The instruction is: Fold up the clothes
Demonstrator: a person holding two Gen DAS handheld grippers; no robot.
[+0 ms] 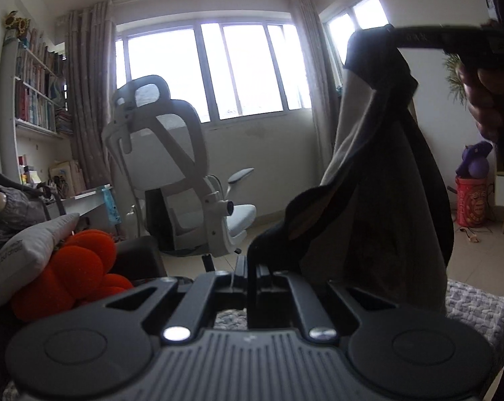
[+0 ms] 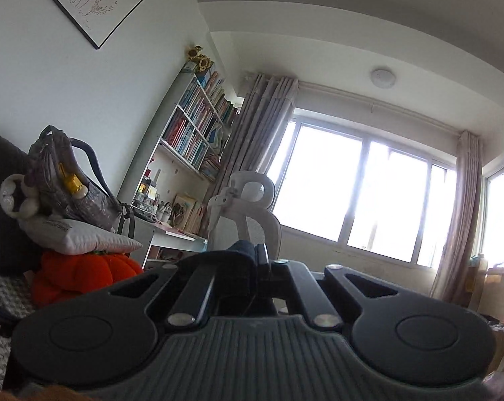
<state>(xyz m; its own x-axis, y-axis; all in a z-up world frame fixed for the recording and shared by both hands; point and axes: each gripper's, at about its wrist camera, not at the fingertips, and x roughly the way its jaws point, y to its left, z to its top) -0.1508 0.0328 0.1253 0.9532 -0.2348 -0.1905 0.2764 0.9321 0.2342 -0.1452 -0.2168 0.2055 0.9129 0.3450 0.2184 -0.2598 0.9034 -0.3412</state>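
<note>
A bedroom with a wide window (image 1: 215, 70), a white office chair (image 1: 171, 173) and a bookshelf (image 1: 34, 83) forms the backdrop. In front of it, a dark garment (image 1: 385, 180) with a pale inner lining hangs in the air, stretched between two hand-held grippers.

The garment runs on a slant — its high end is up and to the right of the left gripper (image 1: 253, 269), its low corner right at that gripper's tips. The left gripper's jaws are closed on this low corner, the cloth rising from between them.

The right gripper (image 2: 257, 260) is higher, seen at the top right edge of the left view, with a person's hand (image 1: 486, 100) behind it. Its jaws are pinched together on a dark fold of the garment's upper edge.

A quilted bed (image 1: 479, 304) lies below and to the right of the left gripper — probably where the garment gets laid flat.
</note>
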